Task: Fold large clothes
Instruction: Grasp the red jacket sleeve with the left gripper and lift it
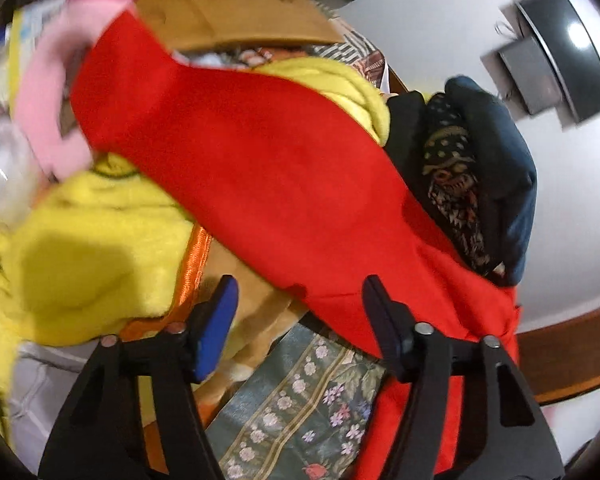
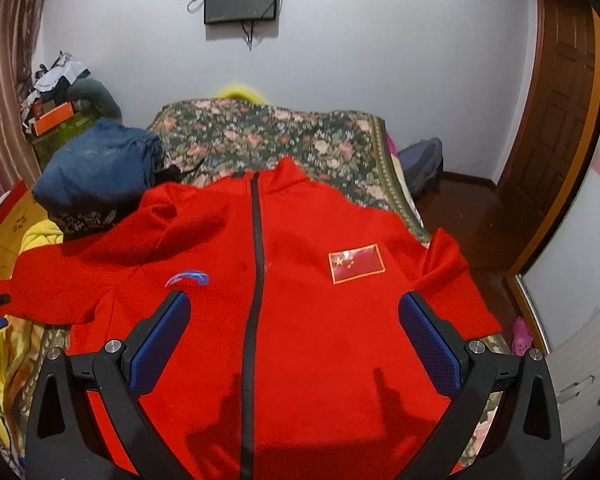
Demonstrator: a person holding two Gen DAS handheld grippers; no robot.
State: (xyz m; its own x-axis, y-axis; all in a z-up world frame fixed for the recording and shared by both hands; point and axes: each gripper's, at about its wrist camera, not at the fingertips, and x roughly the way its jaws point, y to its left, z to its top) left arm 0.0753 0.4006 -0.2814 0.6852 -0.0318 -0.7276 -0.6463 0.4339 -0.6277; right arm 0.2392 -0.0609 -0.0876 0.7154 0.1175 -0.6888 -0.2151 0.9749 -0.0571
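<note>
Jacket: the red jacket (image 2: 300, 280) lies face up on the bed (image 2: 260, 136), zip closed, 1 sleeve (image 1: 240, 152) stretched out to the side over a yellow blanket (image 1: 80, 248).
Left gripper (image 1: 300, 328): jaws apart over the sleeve's edge, nothing pinched.
Right gripper (image 2: 294, 340): jaws released wide, hovering above the chest, clear of the cloth.
Risk 1: the left view is blurred; a hurried pinch could catch the blanket along with the sleeve.
Risk 2: the sleeve lies close to a pile of dark clothes (image 1: 480, 184); dragging it could snag them.
Risk 3: folding with the body unpinned could skew the front.
</note>
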